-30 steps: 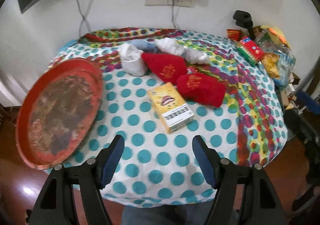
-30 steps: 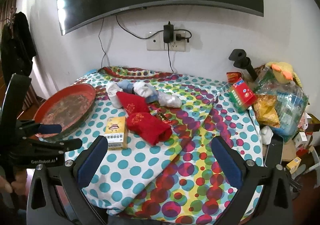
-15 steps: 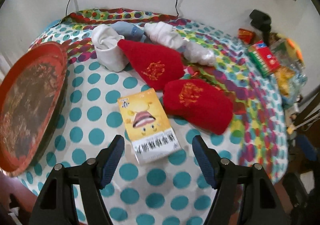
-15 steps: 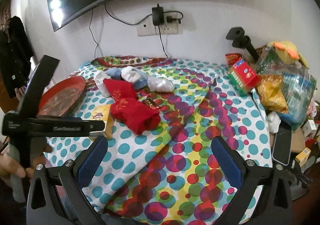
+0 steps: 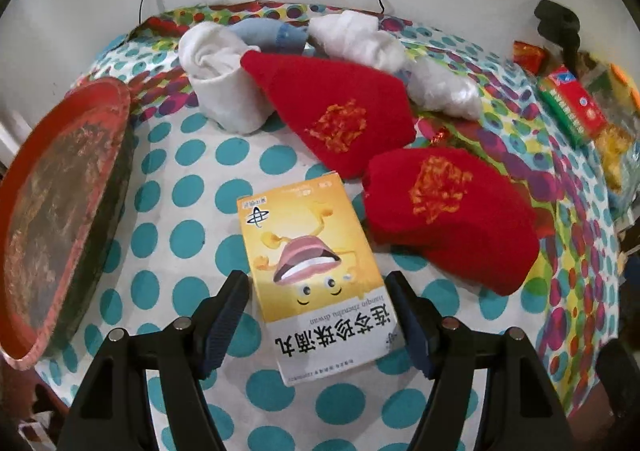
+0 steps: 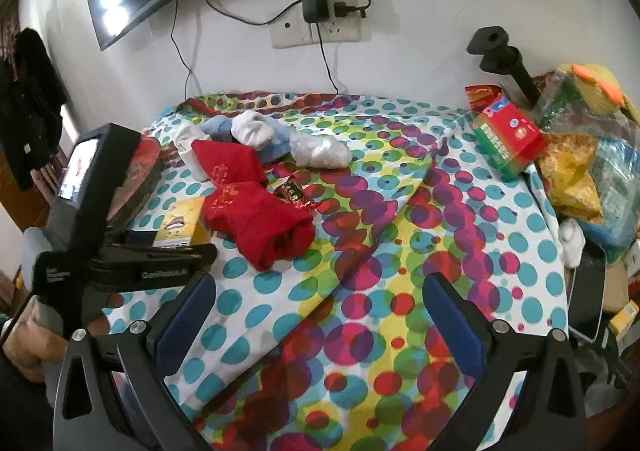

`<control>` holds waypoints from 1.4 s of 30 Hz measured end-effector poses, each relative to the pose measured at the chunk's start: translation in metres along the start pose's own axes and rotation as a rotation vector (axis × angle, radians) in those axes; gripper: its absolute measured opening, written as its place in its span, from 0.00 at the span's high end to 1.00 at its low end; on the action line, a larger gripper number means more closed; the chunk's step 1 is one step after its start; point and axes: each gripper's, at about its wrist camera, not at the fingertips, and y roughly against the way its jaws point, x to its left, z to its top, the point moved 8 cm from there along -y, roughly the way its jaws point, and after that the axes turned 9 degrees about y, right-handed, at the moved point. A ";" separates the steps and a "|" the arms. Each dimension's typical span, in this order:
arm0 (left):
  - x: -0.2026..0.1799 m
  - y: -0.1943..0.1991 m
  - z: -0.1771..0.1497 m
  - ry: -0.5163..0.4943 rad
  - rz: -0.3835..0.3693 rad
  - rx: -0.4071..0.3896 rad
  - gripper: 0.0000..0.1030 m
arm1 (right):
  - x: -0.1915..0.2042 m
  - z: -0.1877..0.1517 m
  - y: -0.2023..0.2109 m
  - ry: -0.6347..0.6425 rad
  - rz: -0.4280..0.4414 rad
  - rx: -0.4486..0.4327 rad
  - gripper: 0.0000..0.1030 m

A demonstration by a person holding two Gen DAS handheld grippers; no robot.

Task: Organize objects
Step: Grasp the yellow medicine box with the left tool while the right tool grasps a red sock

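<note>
Straddling the yellow box (image 5: 316, 271) untouched, the left claw (image 5: 316, 291) gapes wide; the right claw (image 6: 320, 307) gapes empty.

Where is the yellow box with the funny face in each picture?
Left wrist view: the yellow cardboard box with the cartoon face lies low in the middle, its near end between the open left gripper.
Right wrist view: the same box peeks out at the left, partly hidden behind the left gripper.
Shared landmark: the folded red sock with gold stitching just right of the box.
</note>
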 end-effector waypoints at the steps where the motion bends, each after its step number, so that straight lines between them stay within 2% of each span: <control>1: 0.000 0.000 0.000 -0.010 -0.001 -0.004 0.29 | 0.001 0.003 -0.003 0.012 0.002 0.000 0.00; 9: -0.002 0.001 0.000 -0.060 -0.031 -0.045 0.28 | 0.012 0.028 -0.035 0.129 0.083 0.026 0.02; 13: -0.003 0.000 -0.001 -0.078 -0.041 -0.049 0.28 | 0.025 0.037 -0.056 0.179 0.134 0.068 0.16; 18: -0.004 -0.001 0.000 -0.086 -0.044 -0.035 0.28 | 0.037 0.037 -0.078 0.226 0.159 0.116 0.25; 26: 0.005 0.001 0.001 -0.126 -0.020 -0.050 0.30 | 0.039 0.034 -0.089 0.226 0.171 0.145 0.26; 30: 0.011 0.003 0.002 -0.108 -0.042 -0.049 0.49 | 0.045 0.030 -0.091 0.249 0.159 0.153 0.26; 34: 0.011 0.005 0.001 -0.122 -0.041 -0.051 0.49 | 0.048 0.027 -0.095 0.262 0.118 0.151 0.26; 36: 0.011 0.005 0.000 -0.130 -0.040 -0.052 0.49 | 0.048 0.028 -0.095 0.258 0.109 0.142 0.29; 39: 0.010 0.007 0.000 -0.138 -0.041 -0.056 0.49 | 0.046 0.026 -0.096 0.257 0.088 0.140 0.45; 40: 0.010 0.007 0.000 -0.141 -0.043 -0.056 0.49 | 0.046 0.025 -0.096 0.248 0.092 0.144 0.53; 42: 0.010 0.010 0.000 -0.145 -0.042 -0.063 0.49 | 0.043 0.023 -0.097 0.212 0.101 0.145 0.57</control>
